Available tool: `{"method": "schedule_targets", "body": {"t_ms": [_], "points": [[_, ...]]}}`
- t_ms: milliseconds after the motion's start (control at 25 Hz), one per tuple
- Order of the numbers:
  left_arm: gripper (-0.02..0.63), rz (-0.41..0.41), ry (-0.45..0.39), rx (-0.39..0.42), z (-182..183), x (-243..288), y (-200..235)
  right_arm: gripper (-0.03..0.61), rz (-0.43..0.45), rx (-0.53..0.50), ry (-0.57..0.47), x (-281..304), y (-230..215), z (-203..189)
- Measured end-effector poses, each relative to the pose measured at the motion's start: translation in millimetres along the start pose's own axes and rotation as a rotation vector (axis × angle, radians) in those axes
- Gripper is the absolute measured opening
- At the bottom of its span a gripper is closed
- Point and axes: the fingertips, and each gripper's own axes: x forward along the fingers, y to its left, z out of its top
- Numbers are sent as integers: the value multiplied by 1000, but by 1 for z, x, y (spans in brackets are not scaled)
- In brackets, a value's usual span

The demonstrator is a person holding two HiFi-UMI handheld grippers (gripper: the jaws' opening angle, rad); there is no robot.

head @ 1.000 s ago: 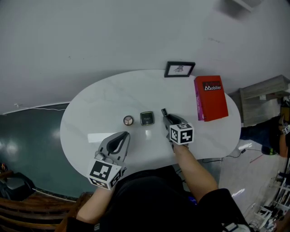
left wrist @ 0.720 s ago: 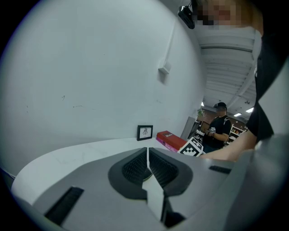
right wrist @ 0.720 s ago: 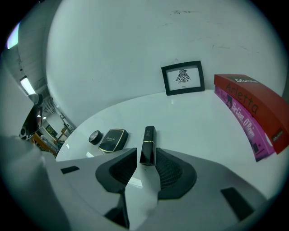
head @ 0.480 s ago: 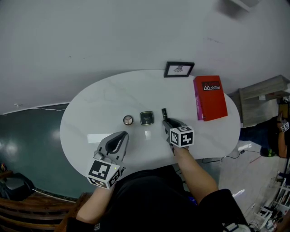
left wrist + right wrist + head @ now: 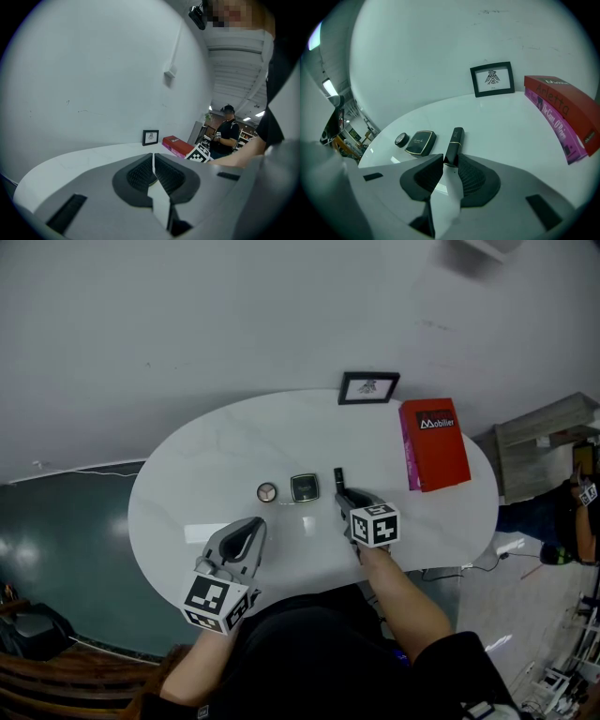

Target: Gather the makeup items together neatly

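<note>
R gripper [image 5: 450,161] jaws closing on near end of lipstick [image 5: 454,143], flat on table [image 5: 187,493], frame centre. L gripper [image 5: 153,157] clenched, empty. Compact [image 5: 420,142] & round pot [image 5: 401,139] sit side by side, left of lipstick. Prob. only lipstick left to tuck in.

The table top [image 5: 216,465] is white, smooth and glossy, with faint grey veining like marble. The lipstick [image 5: 453,143] and the compact [image 5: 421,142] look like glossy black plastic with thin gold-coloured trim, and the small round pot [image 5: 401,139] is dark and shiny. The book [image 5: 436,442] has a smooth red cover with a slight sheen; the picture frame [image 5: 492,78] is matt black.
</note>
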Motion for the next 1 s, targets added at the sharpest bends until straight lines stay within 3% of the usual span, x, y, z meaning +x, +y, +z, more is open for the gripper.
{"method": "schedule_targets", "body": {"t_ms": [400, 680, 1000], "points": [[25, -4, 3, -7, -1, -1, 2, 111, 2, 28, 2, -3, -4, -3], [23, -8, -50, -11, 8, -3, 3, 161, 21, 49, -21, -10, -4, 5], [24, 21, -139, -17, 23, -38, 18, 160, -13, 26, -188, -66, 11, 62]]}}
